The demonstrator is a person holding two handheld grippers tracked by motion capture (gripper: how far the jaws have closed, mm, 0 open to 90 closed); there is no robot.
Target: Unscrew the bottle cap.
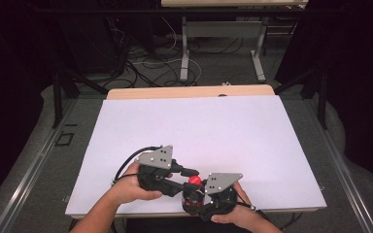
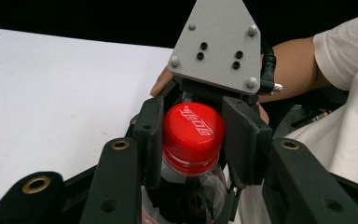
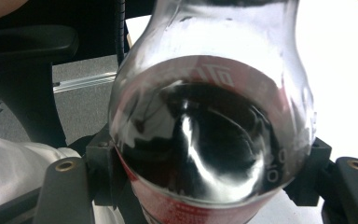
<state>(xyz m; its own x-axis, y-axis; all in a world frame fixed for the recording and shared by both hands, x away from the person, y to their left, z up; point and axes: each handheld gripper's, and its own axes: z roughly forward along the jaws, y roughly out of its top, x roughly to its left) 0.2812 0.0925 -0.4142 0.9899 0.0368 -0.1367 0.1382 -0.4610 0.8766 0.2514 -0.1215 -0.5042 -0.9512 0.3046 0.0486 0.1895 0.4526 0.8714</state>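
Note:
A clear plastic bottle [image 3: 205, 140] of dark cola with a red cap [image 2: 193, 130] stands upright near the front edge of the white table [image 1: 199, 131]. My left gripper [image 2: 193, 140] is shut on the red cap, one pad on each side of it. My right gripper [image 3: 205, 163] is shut on the bottle's body lower down, its jaws pressed against both sides. In the high view the two grippers meet at the cap [image 1: 194, 180], with the left gripper [image 1: 187, 183] coming from the left and the right gripper [image 1: 201, 199] from the front right.
The table's front edge [image 1: 194, 212] lies just under the hands. Beyond the far wooden edge [image 1: 189, 92] are cables and metal table legs [image 1: 184, 58] on the floor. A black chair [image 3: 28, 70] stands beside the person.

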